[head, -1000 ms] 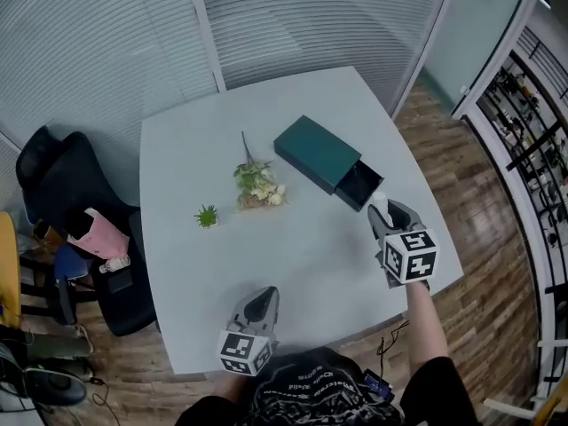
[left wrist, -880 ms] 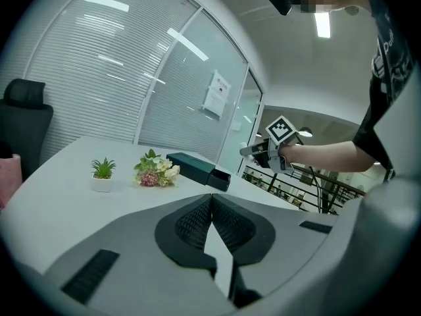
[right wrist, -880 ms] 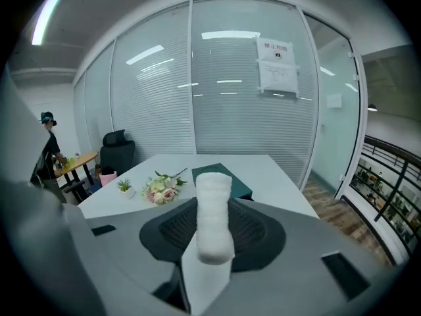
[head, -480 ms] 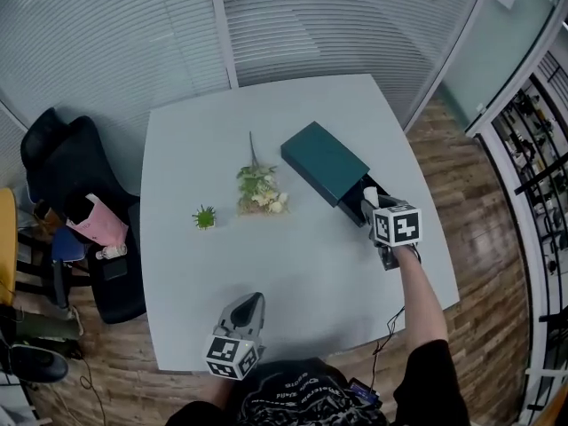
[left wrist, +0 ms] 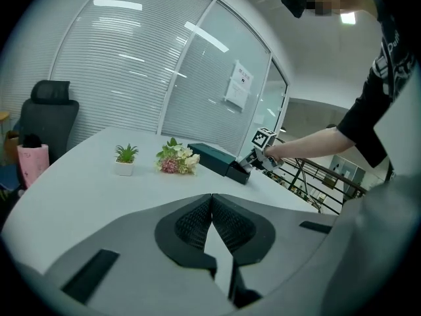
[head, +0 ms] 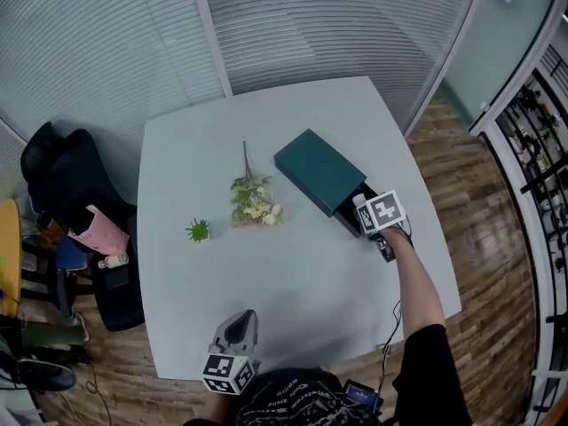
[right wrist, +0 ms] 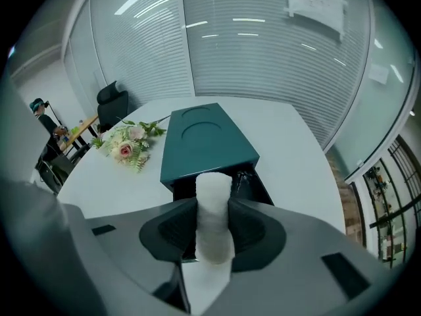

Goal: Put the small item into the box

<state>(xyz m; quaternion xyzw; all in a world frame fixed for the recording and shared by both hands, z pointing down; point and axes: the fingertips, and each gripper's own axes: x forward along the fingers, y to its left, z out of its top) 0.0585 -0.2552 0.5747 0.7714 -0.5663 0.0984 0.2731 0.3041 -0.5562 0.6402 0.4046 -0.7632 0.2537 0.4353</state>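
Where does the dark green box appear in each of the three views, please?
Head view: the dark green box lies right of centre on the table, its open drawer end pointing lower right.
Left gripper view: the box sits small, mid-frame, far across the table.
Right gripper view: the box fills the centre, just beyond the white roll held in the jaws.
Shared landmark: the flower bouquet, lying beside the box in all three views.
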